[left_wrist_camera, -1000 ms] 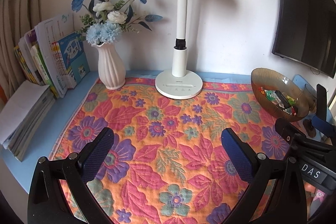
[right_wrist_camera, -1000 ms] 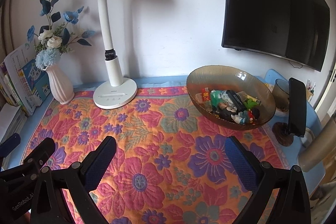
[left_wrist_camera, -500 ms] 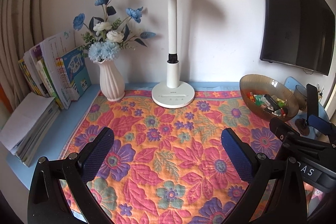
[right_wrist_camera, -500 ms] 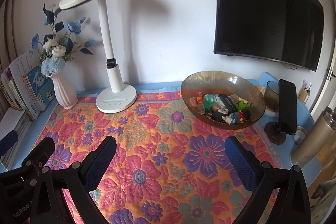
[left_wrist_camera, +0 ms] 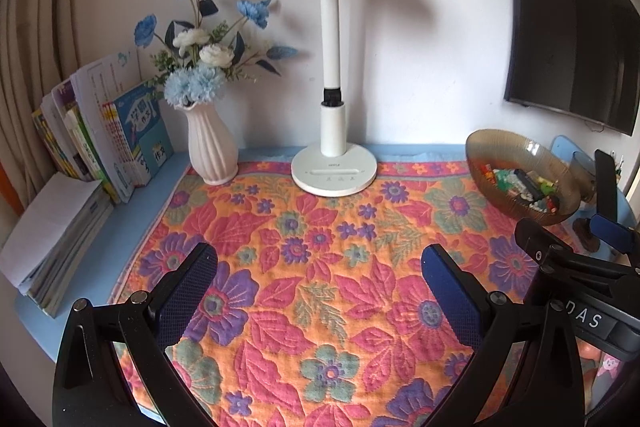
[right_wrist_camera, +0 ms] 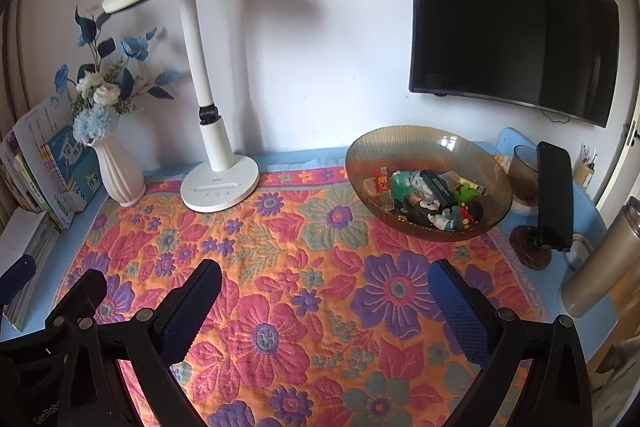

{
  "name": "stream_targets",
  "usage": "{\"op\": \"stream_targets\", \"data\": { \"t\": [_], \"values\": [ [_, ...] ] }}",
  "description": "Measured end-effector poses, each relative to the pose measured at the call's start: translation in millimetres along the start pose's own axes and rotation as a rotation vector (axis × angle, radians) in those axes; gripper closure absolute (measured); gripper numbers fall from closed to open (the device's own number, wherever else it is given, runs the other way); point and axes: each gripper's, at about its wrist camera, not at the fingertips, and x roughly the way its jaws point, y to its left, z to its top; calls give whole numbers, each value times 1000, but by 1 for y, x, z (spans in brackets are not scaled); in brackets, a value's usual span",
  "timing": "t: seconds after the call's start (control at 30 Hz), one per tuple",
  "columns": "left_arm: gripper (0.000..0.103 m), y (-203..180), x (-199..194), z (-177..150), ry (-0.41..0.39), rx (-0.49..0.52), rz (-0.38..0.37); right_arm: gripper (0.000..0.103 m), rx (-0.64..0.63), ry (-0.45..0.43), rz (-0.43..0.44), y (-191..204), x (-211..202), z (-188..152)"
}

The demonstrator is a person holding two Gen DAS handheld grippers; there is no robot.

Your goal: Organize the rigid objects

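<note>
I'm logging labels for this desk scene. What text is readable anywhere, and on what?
"DAS": white letters on the black right gripper body.
"GenRob": partial print on the black left gripper body.
"作文": blue-covered book by the white ribbed vase.
White desk lamp base logo: too small.
Red packet in the amber glass bowl: blurred.

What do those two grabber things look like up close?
Each hand-held gripper is a black frame with round silver bolts and two blue, dotty-textured fingers. The left hand-held gripper and right hand-held gripper look alike. White letters "DAS" show on the right one's body, and "GenRob" on the left one's.
</note>
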Motion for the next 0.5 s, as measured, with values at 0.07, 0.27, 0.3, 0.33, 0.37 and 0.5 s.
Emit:
{"op": "stream_targets", "data": {
  "t": [0.07, 0.27, 0.3, 0.33, 0.37, 0.5],
  "values": [
    [1, 1, 10, -2, 21, -3, 5, 0, -12, 17, -5, 2, 10, -2],
    [1, 1, 29, -6, 58, -8, 4, 0, -31, 38, -13, 7, 34, -9],
    [1, 1, 31, -7, 62, -8, 4, 0, -33, 43, -16, 8, 38, -10],
    [1, 1, 33, -7, 67, -9, 4, 0, -30, 46, -13, 8, 40, -11],
    [1, 2, 35, -8, 72, -13, 3, 0, -26, 50, -8, 8, 42, -12],
    [1, 4, 42, -10, 85, -25, 1, 0, -16, 55, 3, 8, 47, -12]
  ]
}}
